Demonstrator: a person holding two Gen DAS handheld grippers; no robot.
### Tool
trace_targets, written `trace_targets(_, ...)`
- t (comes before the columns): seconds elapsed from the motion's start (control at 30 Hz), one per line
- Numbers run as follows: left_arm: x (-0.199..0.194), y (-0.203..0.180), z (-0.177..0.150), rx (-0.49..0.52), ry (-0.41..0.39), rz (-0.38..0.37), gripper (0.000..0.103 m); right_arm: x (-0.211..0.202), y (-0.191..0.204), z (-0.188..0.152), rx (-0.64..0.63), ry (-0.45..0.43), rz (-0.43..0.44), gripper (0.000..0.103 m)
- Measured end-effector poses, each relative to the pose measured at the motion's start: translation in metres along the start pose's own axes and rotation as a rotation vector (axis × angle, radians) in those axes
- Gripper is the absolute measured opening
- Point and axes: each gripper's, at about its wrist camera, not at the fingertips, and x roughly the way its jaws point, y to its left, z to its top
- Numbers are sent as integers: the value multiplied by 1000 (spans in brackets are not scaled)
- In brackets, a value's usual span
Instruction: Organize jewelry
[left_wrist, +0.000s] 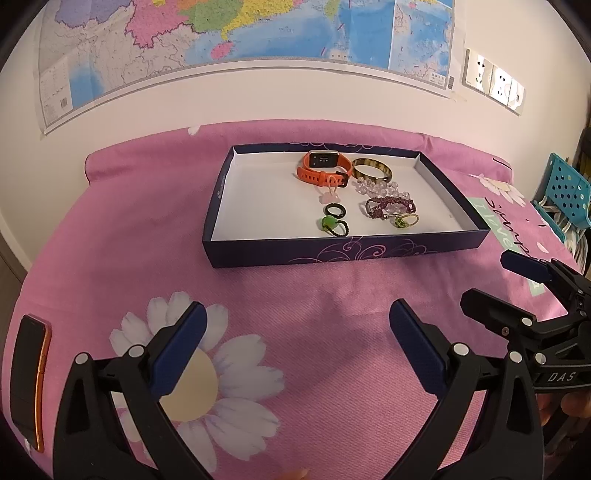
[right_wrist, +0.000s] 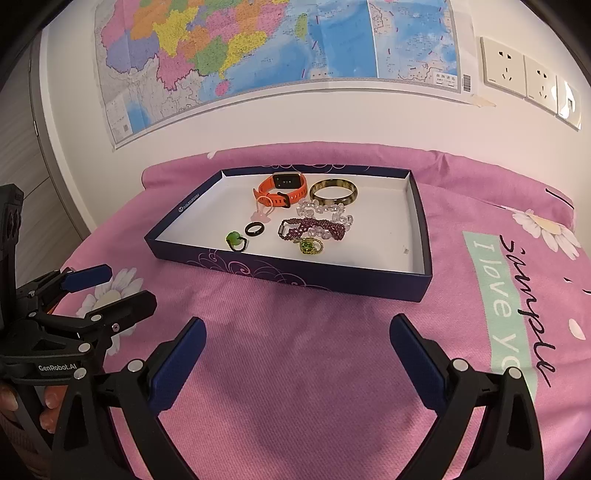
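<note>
A dark blue shallow box (left_wrist: 343, 253) (right_wrist: 295, 278) with a white floor lies on the pink bedspread. In it are an orange watch (left_wrist: 323, 168) (right_wrist: 282, 188), a mottled bangle (left_wrist: 371, 170) (right_wrist: 333, 192), a clear bead bracelet (left_wrist: 380, 189) (right_wrist: 325, 210), a purple bead bracelet (left_wrist: 388, 205) (right_wrist: 312, 227), a black ring (left_wrist: 335, 210) (right_wrist: 255, 229), a green bead ring (left_wrist: 330, 224) (right_wrist: 235, 240) and a green-stone gold ring (left_wrist: 402, 220) (right_wrist: 309, 245). My left gripper (left_wrist: 295, 343) and right gripper (right_wrist: 297, 350) hang open and empty in front of the box.
A phone with an orange edge (left_wrist: 31, 380) lies at the bed's left. A teal perforated basket (left_wrist: 561, 194) stands off the right side. A map (right_wrist: 258, 48) and wall sockets (right_wrist: 524, 77) are on the wall behind. The other gripper shows in each view's side.
</note>
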Motion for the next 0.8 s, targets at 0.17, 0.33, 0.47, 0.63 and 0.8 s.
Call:
trace_targets(0.17, 1, 0, -2, -2, 3, -1, 97, 1, 0, -1, 3, 1, 1, 96)
trace_targets(0.33, 1, 0, -1, 0, 2, -2, 98, 1, 0, -1, 4, 4, 3, 96)
trace_targets(0.47, 2, -1, -1, 2, 6, -2, 98, 2, 0, -2, 5, 4, 5, 96)
trace_targets(0.63, 3, -1, -2, 3, 11, -2, 97, 2, -1, -2, 9, 5, 5, 96)
trace_targets(0.8, 4, -2, -2, 4, 14, -2, 98, 2, -1, -2, 8, 5, 4, 96)
